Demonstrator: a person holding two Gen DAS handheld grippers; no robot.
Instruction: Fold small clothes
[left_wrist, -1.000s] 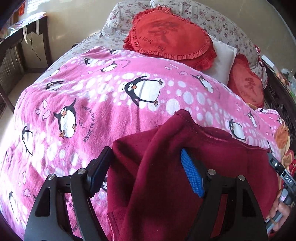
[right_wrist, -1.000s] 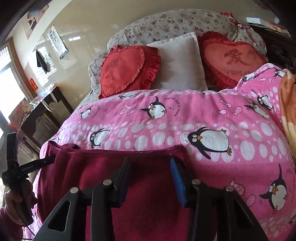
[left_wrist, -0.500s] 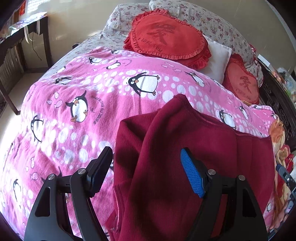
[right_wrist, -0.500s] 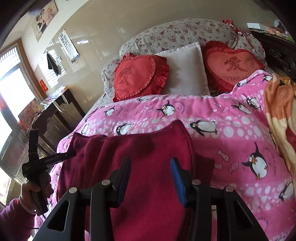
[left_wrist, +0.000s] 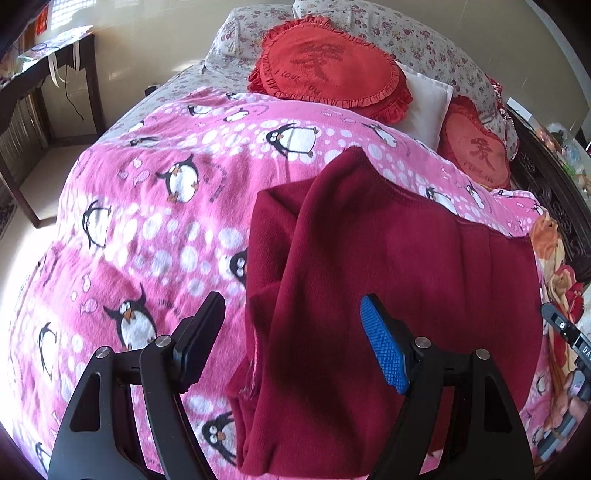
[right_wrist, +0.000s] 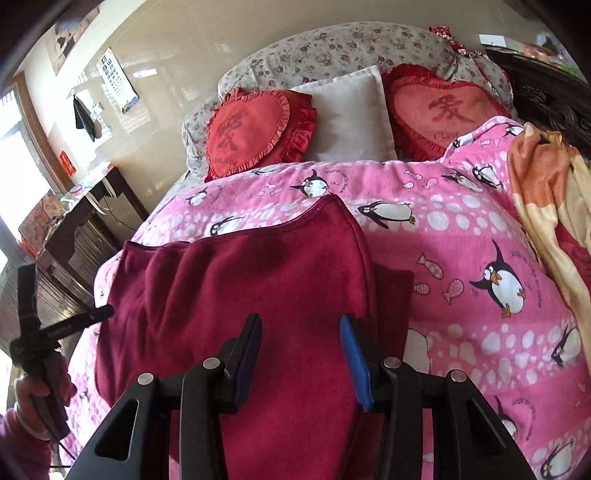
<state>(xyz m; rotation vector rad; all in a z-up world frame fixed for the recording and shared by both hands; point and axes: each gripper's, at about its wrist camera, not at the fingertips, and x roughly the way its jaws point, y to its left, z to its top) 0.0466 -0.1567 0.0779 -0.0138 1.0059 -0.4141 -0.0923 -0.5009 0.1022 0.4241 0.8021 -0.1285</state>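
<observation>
A dark red fleece garment (left_wrist: 388, 280) lies folded over itself on the pink penguin blanket (left_wrist: 147, 206). It also shows in the right wrist view (right_wrist: 258, 295). My left gripper (left_wrist: 291, 339) is open and empty, hovering above the garment's left edge. My right gripper (right_wrist: 299, 354) is open and empty, above the garment's right part. The left gripper also shows at the left edge of the right wrist view (right_wrist: 40, 332). Part of the right gripper shows at the right edge of the left wrist view (left_wrist: 569, 339).
Two red heart cushions (right_wrist: 258, 129) (right_wrist: 443, 110), a white pillow (right_wrist: 351, 118) and a floral pillow (right_wrist: 332, 48) lie at the bed's head. An orange blanket (right_wrist: 546, 206) lies at the right. A dark wooden desk (left_wrist: 48, 74) stands left of the bed.
Both grippers have pulled back and up from the garment, so more of it and the bed shows. The garment stays on the blanket.
</observation>
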